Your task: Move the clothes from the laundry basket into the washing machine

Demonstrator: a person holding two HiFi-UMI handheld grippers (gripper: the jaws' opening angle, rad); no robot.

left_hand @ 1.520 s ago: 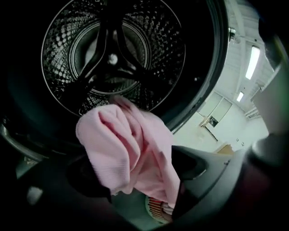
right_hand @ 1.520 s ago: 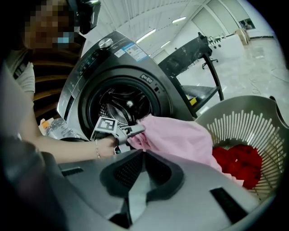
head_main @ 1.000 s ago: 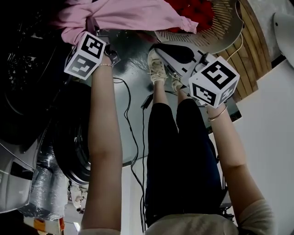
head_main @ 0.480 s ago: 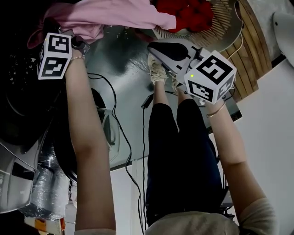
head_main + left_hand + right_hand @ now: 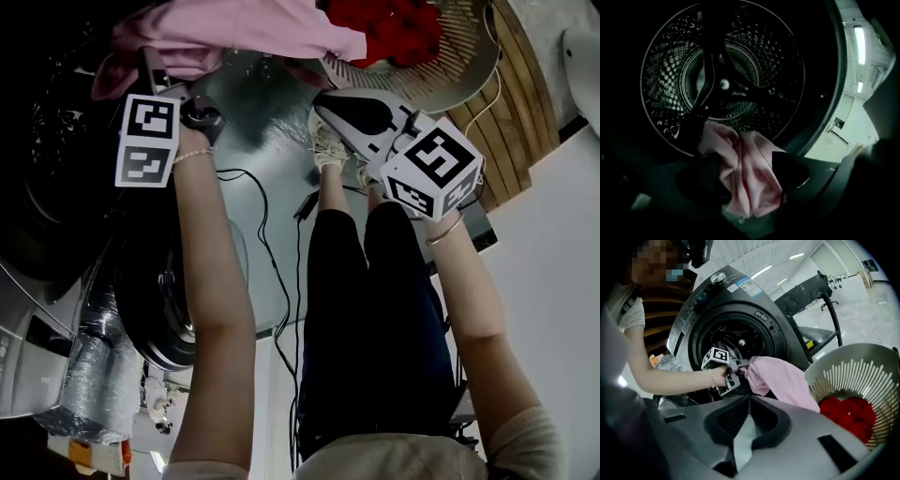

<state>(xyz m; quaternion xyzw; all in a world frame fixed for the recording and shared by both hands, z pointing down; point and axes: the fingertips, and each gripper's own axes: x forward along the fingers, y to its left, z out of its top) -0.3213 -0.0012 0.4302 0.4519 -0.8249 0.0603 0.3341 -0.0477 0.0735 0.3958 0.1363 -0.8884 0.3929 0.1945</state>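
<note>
A pink garment (image 5: 244,28) stretches from the white laundry basket (image 5: 450,66) to the dark mouth of the washing machine (image 5: 56,141). My left gripper (image 5: 159,80) is at that mouth. In the left gripper view its jaws have just been opening and stand wide apart, with the pink garment (image 5: 745,173) lying loose between them in front of the steel drum (image 5: 724,84). My right gripper (image 5: 749,401) is shut with nothing in it and hangs back near the basket (image 5: 853,371). A red garment (image 5: 848,411) lies in the basket.
The round washer door (image 5: 164,300) hangs open below the left arm. The person's legs and shoes (image 5: 323,141) stand between the arms, with a black cable (image 5: 272,281) on the grey floor. A black metal stand (image 5: 825,291) rises behind the machine.
My left gripper swung left to the drum mouth with the pink garment, then came back a little to the right. The right gripper has stayed in place.
</note>
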